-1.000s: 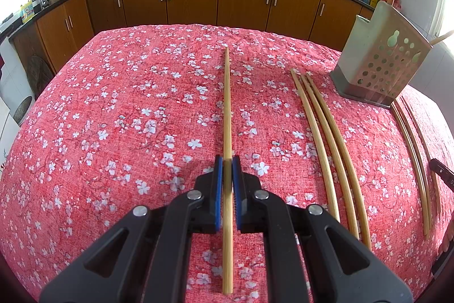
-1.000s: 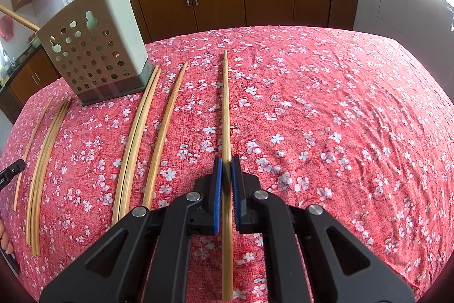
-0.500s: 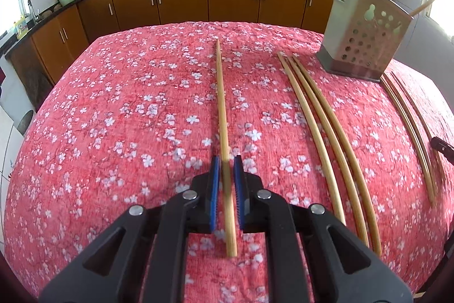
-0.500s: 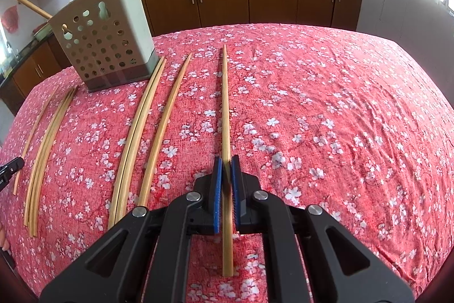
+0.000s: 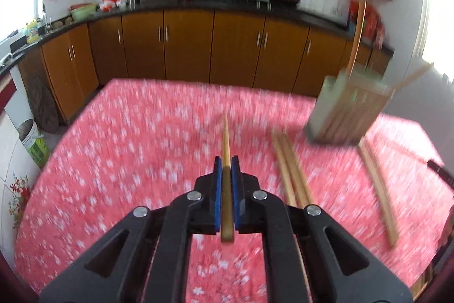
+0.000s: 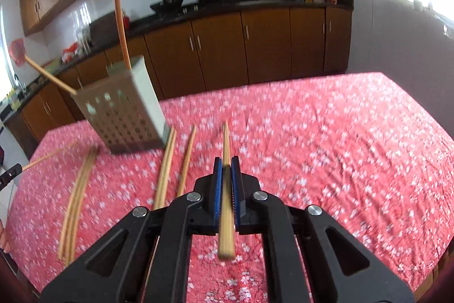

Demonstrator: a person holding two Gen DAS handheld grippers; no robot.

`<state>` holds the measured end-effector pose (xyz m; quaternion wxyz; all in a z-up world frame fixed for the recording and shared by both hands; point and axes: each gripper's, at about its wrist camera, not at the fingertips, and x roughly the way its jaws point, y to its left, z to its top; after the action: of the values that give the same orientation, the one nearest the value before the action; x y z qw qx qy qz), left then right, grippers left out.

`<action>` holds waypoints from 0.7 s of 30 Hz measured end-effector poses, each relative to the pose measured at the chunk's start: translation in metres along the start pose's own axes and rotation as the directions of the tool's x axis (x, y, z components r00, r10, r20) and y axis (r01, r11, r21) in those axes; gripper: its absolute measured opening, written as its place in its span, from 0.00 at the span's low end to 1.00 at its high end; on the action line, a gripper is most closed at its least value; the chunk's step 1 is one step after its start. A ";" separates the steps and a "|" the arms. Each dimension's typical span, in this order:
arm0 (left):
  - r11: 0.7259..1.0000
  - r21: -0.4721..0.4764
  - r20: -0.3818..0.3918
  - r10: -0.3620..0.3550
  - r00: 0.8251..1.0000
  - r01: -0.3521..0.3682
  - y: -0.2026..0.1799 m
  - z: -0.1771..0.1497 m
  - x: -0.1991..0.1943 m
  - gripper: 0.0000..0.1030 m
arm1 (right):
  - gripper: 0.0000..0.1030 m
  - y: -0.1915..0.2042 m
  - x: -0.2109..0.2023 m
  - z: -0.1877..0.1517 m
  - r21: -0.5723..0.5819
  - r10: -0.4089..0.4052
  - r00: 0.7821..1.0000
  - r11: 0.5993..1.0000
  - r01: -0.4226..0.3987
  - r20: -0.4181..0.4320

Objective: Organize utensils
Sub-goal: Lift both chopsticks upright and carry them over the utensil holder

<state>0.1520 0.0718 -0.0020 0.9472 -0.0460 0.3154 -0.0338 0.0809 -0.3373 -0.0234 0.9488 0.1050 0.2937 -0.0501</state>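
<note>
Two chopsticks are off the worktop (image 6: pixel 354 132), one clamped in each tool. The left gripper (image 5: pixel 226 169) has its fingers closed on a bamboo chopstick (image 5: pixel 225 138), which runs straight ahead between the blue pads, its butt end sticking out behind them. The right gripper (image 6: pixel 226 169) pinches its own chopstick (image 6: pixel 226 141) likewise, near the thick end, probably so the tip can lead into the perforated holder (image 6: pixel 124 115), ahead and left of the right fingers. Loose chopsticks (image 6: pixel 164 169) lie left of them on the red floral cloth.

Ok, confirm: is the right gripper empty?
No, the right gripper is clamped on a chopstick between its blue pads.
</note>
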 end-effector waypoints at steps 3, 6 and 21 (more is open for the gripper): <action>0.999 -0.036 0.084 -0.017 0.996 0.020 0.000 0.022 -0.020 0.07 | 0.07 0.002 -0.016 0.011 0.009 0.009 0.998 1.000 -0.010 0.069; 0.998 -0.050 0.129 -0.028 0.991 0.035 0.000 0.036 -0.032 0.07 | 0.07 0.004 -0.023 0.018 0.005 0.012 0.995 1.000 -0.012 0.104; 0.993 0.037 0.220 -0.117 0.968 0.112 -0.029 0.076 -0.073 0.07 | 0.07 0.029 -0.073 0.071 -0.012 0.189 0.951 0.981 -0.192 0.246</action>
<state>0.1388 0.0552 0.1052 0.9735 -0.0563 0.2042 -0.0868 0.0646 -0.3226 0.0802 0.9776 0.1315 0.1619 0.0273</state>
